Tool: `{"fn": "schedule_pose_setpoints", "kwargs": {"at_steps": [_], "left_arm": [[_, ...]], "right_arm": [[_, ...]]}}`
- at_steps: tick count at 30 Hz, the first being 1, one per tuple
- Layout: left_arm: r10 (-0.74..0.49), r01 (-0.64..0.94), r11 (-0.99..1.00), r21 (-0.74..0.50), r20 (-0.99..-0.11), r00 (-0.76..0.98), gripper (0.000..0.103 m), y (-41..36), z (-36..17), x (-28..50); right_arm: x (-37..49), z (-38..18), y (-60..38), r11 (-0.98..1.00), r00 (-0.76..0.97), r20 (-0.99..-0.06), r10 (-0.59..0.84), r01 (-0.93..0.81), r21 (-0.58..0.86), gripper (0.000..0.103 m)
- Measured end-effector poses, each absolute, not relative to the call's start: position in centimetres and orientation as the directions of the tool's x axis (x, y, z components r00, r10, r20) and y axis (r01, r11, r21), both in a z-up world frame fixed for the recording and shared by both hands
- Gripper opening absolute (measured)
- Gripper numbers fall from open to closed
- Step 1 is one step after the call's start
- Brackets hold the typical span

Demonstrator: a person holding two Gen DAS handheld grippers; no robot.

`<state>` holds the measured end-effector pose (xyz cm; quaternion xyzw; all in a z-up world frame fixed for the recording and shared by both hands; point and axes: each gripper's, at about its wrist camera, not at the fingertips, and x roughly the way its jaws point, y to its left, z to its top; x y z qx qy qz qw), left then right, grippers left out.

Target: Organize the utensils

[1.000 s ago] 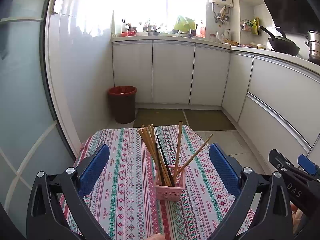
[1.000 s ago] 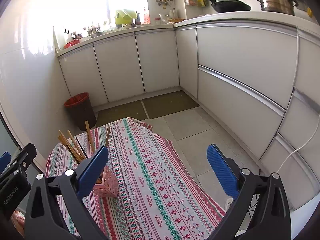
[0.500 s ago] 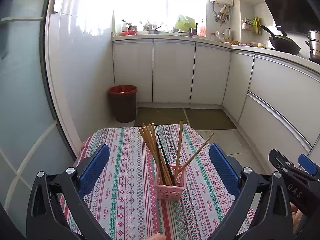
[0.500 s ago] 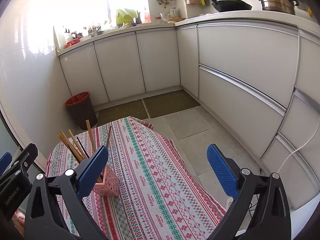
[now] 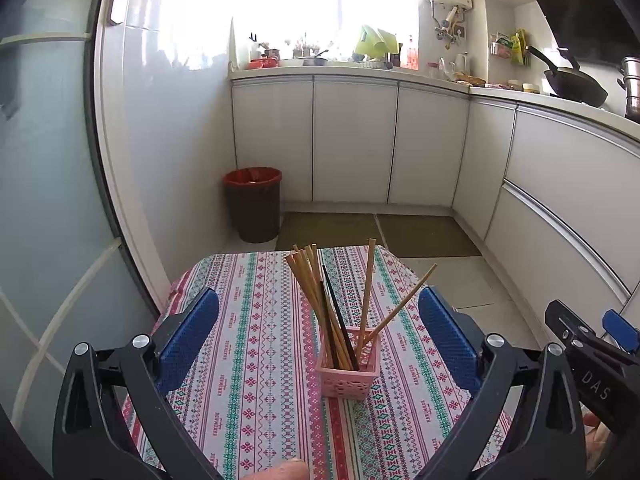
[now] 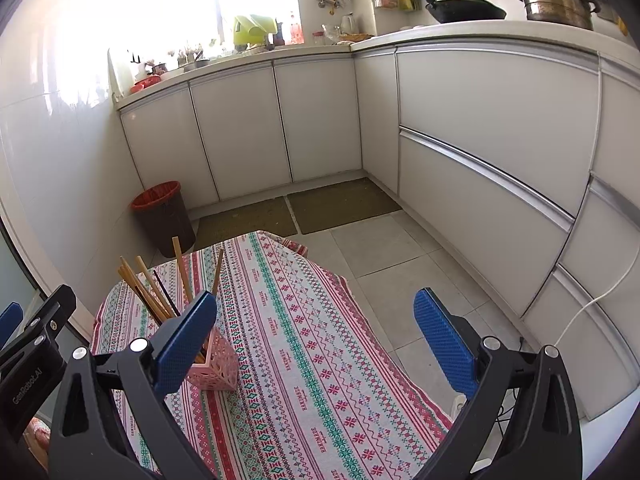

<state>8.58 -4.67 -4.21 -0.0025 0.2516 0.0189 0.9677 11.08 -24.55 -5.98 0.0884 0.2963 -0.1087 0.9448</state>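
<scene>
Pink basket (image 5: 346, 364) mid-tablecloth (image 5: 256, 360), chopsticks (image 5: 320, 292) upright | left hand-held gripper (image 5: 318, 336) apart | right hand-held gripper (image 6: 316, 334) apart

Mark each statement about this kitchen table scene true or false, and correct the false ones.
1. The chopsticks stand in a pink basket. True.
2. The left gripper is shut on a chopstick. False: it is open and holds nothing.
3. The right gripper is open. True.
4. The basket lies tipped over on the tablecloth. False: it stands upright.
5. The bin stands on the table. False: it stands on the floor by the cabinets.
</scene>
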Motion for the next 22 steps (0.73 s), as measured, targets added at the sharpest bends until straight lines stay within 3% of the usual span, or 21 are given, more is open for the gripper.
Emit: {"fn": "schedule_pose_setpoints", "kwargs": {"at_steps": [6, 9, 12, 14, 16, 22], "left_arm": [[-0.007, -0.007, 1.0, -0.026, -0.481, 0.877, 0.096, -4.4, -4.2, 8.7], [-0.024, 0.015, 1.0, -0.024, -0.456, 0.89, 0.088, -4.5, -4.2, 8.4], [-0.028, 0.026, 1.0, -0.011, -0.434, 0.9, 0.086, -4.8, -4.0, 8.2], [-0.029, 0.032, 0.999, 0.0, -0.43, 0.902, 0.087, -5.0, -4.0, 8.1], [-0.017, 0.026, 1.0, 0.014, -0.439, 0.898, 0.096, -5.3, -4.0, 8.1], [0.006, 0.004, 1.0, 0.022, -0.45, 0.893, 0.096, -5.6, -4.1, 8.1]], "right_arm": [[11.2, -6.3, -24.5, 0.961, 0.795, -0.588, -0.149, 0.257, 0.103, 0.096], [11.3, -6.4, -24.5, 0.961, 0.791, -0.594, -0.144, 0.255, 0.108, 0.096], [11.3, -6.6, -24.4, 0.961, 0.789, -0.598, -0.143, 0.255, 0.108, 0.096], [11.4, -6.7, -24.4, 0.96, 0.788, -0.6, -0.142, 0.256, 0.11, 0.096], [11.4, -6.6, -24.5, 0.96, 0.788, -0.599, -0.142, 0.257, 0.111, 0.096], [11.2, -6.6, -24.6, 0.959, 0.79, -0.597, -0.142, 0.258, 0.113, 0.096]]}}
